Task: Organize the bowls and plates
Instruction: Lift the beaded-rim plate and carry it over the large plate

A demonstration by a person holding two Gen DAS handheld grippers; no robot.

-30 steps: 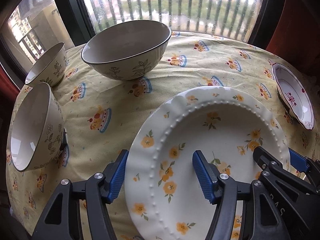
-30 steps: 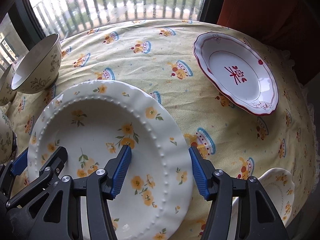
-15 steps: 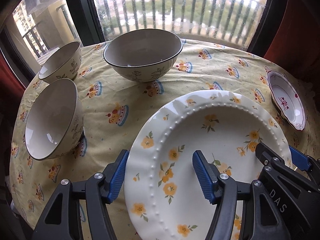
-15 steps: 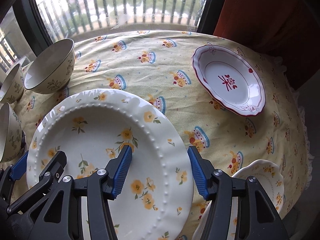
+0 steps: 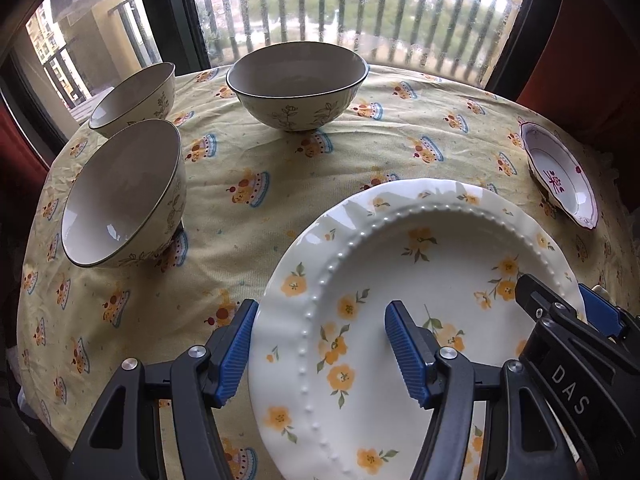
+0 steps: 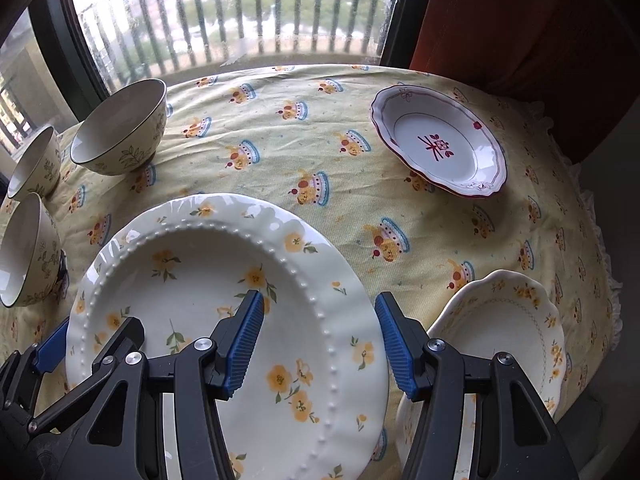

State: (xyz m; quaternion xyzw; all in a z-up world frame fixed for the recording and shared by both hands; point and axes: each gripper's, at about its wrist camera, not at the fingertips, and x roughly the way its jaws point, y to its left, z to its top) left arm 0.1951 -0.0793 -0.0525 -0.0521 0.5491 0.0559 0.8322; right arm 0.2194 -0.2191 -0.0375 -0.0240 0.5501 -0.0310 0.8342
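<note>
Left gripper (image 5: 318, 350) and right gripper (image 6: 318, 344) each straddle an edge of the large floral plate (image 5: 420, 300), at nine and three o'clock; fingers apparently clamping it, raised above the bench (image 5: 280, 184), contact unclear.

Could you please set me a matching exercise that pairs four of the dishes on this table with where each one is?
Things:
1. beaded flowered plate
2. red-trimmed plate
3. largest bowl
4. small scalloped plate

Places:
A. near right edge of the tablecloth, beside the right gripper
B. far side, nearest the window
C. rim between the jaws of both the left gripper and the right gripper
D. far right part of the tablecloth, on its own

Pairs: 1-C, 2-D, 3-B, 4-A
</note>
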